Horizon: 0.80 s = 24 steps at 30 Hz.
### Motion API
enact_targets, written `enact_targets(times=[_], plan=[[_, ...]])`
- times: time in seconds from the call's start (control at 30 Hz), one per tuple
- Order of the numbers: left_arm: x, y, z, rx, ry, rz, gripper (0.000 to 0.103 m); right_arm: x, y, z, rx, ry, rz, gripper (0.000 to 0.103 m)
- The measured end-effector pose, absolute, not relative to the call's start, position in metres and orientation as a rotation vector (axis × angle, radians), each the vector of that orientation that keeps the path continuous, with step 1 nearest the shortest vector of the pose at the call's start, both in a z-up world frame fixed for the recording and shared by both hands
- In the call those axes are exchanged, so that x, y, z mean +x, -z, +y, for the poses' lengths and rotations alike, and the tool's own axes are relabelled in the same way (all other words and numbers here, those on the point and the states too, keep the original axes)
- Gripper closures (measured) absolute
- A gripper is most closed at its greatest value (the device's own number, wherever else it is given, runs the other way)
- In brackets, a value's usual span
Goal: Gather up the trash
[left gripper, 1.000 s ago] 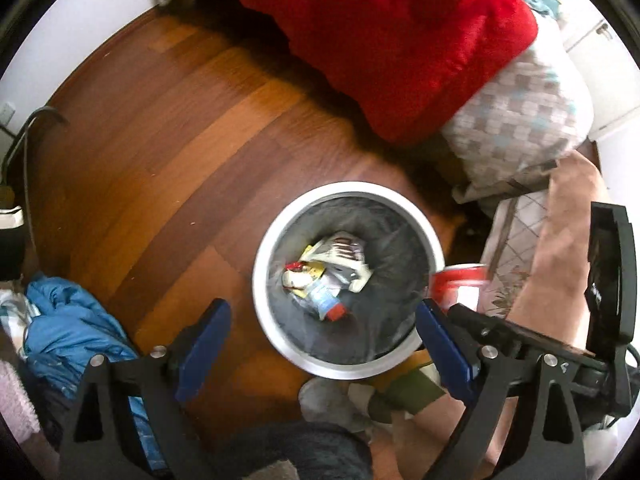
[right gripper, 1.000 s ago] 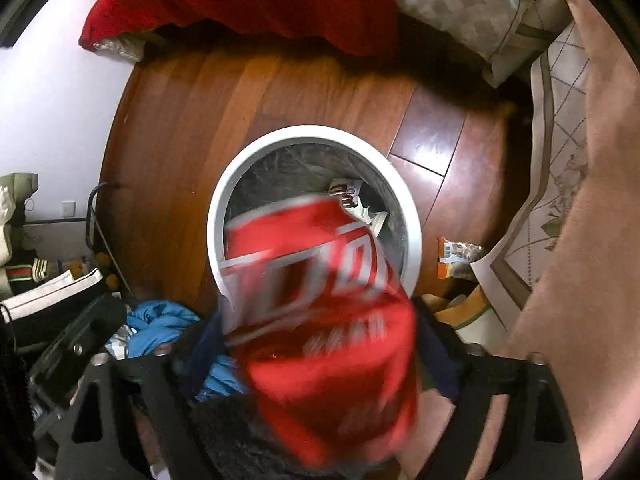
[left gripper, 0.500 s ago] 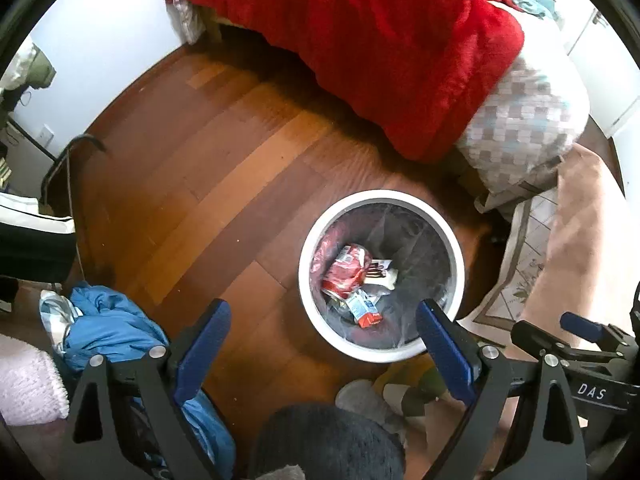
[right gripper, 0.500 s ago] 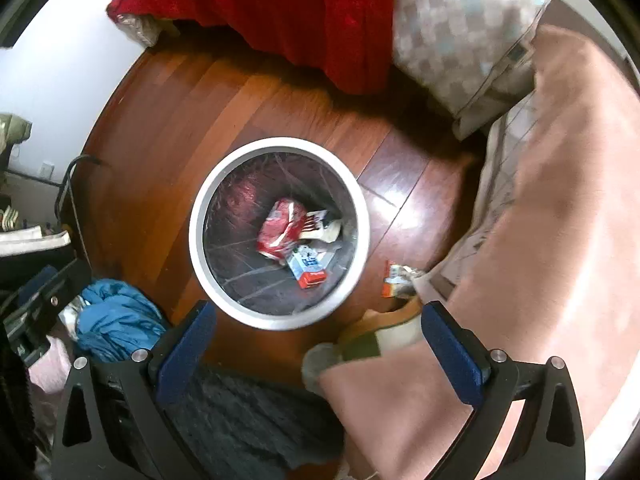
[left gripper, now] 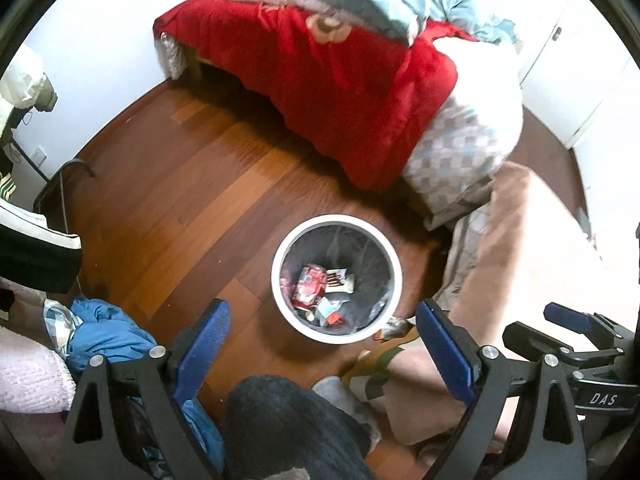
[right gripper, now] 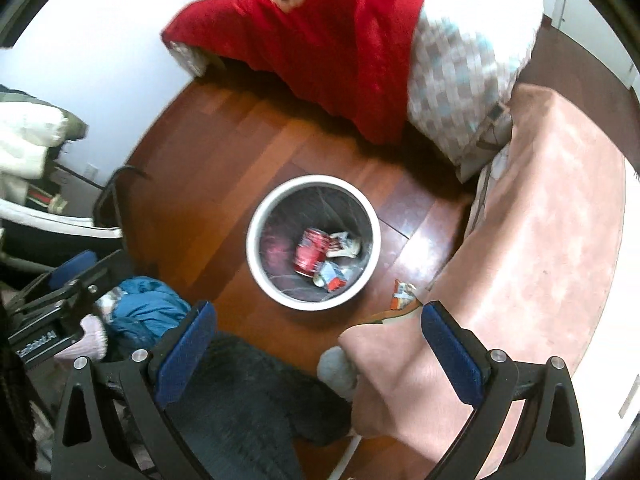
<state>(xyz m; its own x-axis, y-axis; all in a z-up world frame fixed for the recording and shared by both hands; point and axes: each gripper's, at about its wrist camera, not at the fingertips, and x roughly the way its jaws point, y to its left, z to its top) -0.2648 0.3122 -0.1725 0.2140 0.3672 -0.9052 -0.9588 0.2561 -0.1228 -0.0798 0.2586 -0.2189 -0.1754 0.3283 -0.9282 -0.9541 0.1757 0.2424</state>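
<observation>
A round white-rimmed trash bin (left gripper: 280, 292) (right gripper: 253, 256) stands on the wooden floor, lined with a dark bag. Inside lie a red can (left gripper: 308, 286) (right gripper: 311, 255), a white wrapper (right gripper: 344, 245) and a small red-and-white packet (right gripper: 332, 278). An orange wrapper (right gripper: 401, 295) lies on the floor just right of the bin. My left gripper (left gripper: 324, 346) hangs high above the bin's near side, open and empty. My right gripper (right gripper: 318, 344) is also high above the floor, open wide with nothing between its fingers.
A bed with a red blanket (left gripper: 340, 80) and a checked pillow (left gripper: 456, 156) stands behind the bin. A pink cover (right gripper: 540, 240) fills the right side. Blue clothing (left gripper: 108, 336) and a dark fuzzy cushion (right gripper: 248, 400) lie near the front left.
The red can left my right gripper and now lies in the bin. Both grippers have risen, so the bin looks smaller and more of the bed shows.
</observation>
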Motion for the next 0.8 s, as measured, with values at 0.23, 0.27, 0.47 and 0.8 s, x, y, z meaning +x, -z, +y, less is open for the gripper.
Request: enact_targets(times=[0.23, 0.27, 0.47, 0.8], plan=[[-0.268, 0.126, 0.290, -0.819, -1.033, 0.838, 0.008, -0.084, 0.156, 0.238, -0.647, -1.434, 1.184, 0.000], [-0.269, 0.119, 0.288, -0.820, -1.025, 0.829, 0.008, -0.085, 0.149, 0.235, -0.640, -1.447, 1.184, 0.000], [-0.272, 0.087, 0.274, -0.819, -0.999, 0.767, 0.008, -0.096, 0.112, 0.222, -0.622, -1.523, 1.184, 0.000], [-0.273, 0.067, 0.260, -0.817, -0.974, 0.736, 0.008, -0.101, 0.083, 0.208, -0.623, -1.583, 1.182, 0.000]])
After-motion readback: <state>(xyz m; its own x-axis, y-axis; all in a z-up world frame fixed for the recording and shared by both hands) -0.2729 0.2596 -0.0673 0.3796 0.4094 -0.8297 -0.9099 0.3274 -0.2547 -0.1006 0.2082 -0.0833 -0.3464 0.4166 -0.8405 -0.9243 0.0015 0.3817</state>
